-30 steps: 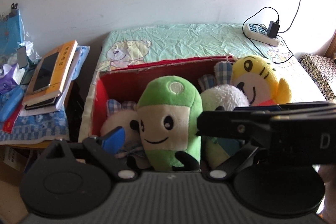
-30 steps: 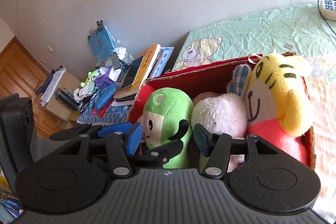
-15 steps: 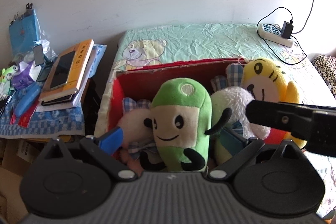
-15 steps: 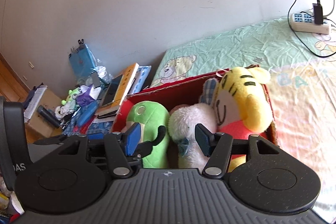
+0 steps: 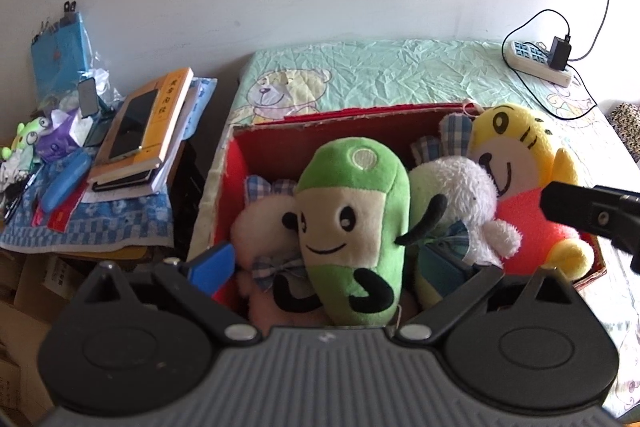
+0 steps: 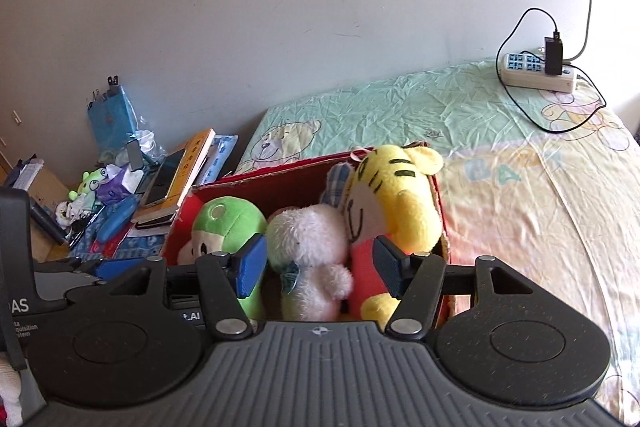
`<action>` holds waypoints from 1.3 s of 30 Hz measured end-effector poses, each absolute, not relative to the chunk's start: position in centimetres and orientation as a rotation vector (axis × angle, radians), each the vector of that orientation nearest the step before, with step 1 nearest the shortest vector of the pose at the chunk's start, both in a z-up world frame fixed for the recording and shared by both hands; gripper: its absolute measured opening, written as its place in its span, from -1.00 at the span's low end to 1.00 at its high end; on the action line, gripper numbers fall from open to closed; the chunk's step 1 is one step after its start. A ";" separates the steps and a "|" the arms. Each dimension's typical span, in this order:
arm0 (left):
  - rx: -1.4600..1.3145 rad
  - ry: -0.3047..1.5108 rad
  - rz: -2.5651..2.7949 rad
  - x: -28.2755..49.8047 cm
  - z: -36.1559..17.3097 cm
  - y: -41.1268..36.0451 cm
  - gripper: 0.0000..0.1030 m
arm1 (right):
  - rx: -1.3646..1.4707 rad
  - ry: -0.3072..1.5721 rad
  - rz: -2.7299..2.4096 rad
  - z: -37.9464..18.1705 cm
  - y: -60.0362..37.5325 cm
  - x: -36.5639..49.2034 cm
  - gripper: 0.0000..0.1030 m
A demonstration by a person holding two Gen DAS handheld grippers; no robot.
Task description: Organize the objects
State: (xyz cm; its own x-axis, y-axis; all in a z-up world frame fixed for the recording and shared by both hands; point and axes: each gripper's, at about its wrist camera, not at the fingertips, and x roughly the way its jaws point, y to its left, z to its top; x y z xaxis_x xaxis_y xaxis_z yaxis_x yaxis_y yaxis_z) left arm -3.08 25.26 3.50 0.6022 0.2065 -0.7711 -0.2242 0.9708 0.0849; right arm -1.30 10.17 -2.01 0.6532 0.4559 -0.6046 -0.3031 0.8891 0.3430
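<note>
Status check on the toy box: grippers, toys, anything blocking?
Left gripper open, empty. Right gripper open, empty, jaws just widening. Four plush toys packed in red box. Nothing blocking.

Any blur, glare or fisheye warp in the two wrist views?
Left wrist: sharp; daylight, no hard glare; the wall-bed line bows and the corners vignette; red box in focus. Right wrist: equally sharp; stronger tilt; sunlit bed sheet nearly washed out at right; yellow tiger plush crisp.
</note>
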 end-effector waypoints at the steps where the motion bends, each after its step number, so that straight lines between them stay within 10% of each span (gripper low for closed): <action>1: -0.025 0.890 0.255 -3.2 3.6 25.2 0.93 | 0.215 0.742 0.429 -2.0 10.1 -1.3 0.26; 39: 0.097 0.885 0.139 -2.3 4.3 3.3 0.93 | 0.083 0.885 0.114 -5.2 -7.8 -0.4 0.34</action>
